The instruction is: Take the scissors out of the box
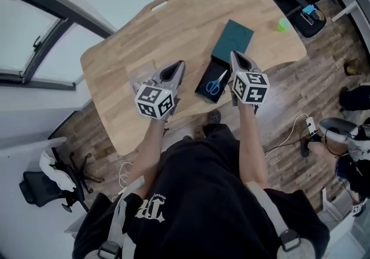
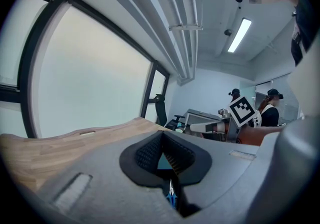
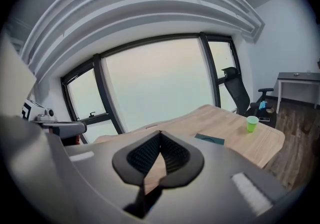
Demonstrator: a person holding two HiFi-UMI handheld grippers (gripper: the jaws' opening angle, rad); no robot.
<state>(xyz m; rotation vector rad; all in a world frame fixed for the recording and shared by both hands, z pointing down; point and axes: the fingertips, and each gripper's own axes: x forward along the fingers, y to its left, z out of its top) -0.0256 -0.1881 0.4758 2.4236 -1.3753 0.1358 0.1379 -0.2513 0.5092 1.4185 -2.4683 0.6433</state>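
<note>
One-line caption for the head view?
Left gripper and right gripper, both shut, flank an open box holding blue-handled scissors on a wooden table.

scissors (image 2: 171,194): only a sliver through left tongs (image 2: 161,136) gap | box (image 1: 203,87): one side behind right tongs (image 1: 234,55) | clear thing (image 1: 140,76) by worktop (image 1: 173,26) near edge: too small to identify

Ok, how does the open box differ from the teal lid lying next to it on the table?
Colour: the open box shows a dark, near-black inside, while the teal lid is plain teal-green.
Contents: the box holds the blue-handled scissors; the lid carries nothing.
Place: the box lies nearer the person; the lid lies just beyond it, farther across the table.
Both are rectangular and lie flat on the wooden table.
</note>
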